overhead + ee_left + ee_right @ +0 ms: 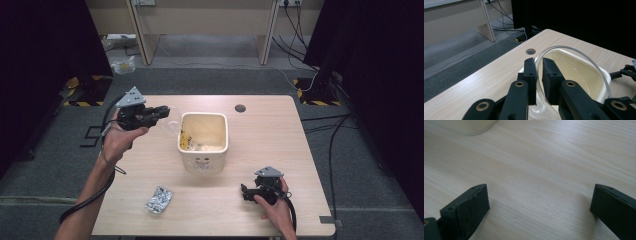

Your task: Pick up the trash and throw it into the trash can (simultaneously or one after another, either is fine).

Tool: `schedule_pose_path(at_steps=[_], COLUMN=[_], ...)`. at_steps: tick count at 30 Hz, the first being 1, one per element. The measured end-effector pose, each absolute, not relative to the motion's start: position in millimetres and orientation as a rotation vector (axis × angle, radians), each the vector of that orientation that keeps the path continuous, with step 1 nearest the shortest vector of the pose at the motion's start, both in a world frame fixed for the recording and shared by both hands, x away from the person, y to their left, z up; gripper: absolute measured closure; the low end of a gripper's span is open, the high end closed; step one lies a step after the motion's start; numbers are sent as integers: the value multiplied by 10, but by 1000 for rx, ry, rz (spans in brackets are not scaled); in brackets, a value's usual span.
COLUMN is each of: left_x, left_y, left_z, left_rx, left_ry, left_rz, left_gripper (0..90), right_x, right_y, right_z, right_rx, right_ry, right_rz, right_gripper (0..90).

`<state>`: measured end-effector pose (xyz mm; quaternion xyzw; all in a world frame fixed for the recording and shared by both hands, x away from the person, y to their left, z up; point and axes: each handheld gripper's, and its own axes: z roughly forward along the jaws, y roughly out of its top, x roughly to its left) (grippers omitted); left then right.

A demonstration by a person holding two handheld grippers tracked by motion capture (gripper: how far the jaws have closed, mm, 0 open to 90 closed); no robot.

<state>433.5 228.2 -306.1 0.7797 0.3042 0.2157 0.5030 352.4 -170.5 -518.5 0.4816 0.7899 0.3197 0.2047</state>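
The wooden surface (260,145) carries a cream square bin (203,141) at its centre, with scraps inside. The left tongs (161,113) are clenched on the rim of a clear plastic bowl (574,65), held tilted just beside and above the bin's left edge. Judged light, thin-walled and slippery, the bowl is best pinched at the rim, as here. The right tongs (246,192) rest released near the front right, holding nothing. A crumpled foil wrapper (159,199) lies front left.
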Motion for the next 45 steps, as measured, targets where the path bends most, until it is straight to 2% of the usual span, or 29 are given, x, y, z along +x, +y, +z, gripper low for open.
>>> schedule_pose_path(at_steps=[24, 45], left_x=[4457, 4616], left_y=[1791, 1514], left_z=[-3268, -3721], left_rx=[1924, 2022], left_ry=[687, 727], left_rz=[427, 390], left_gripper=[813, 802], right_x=[3524, 3524], right_y=[-1705, -1705], right_z=[-5185, -5184], right_rx=[1343, 1343], right_ry=[2203, 2204], right_rz=[891, 891], right_gripper=[22, 22])
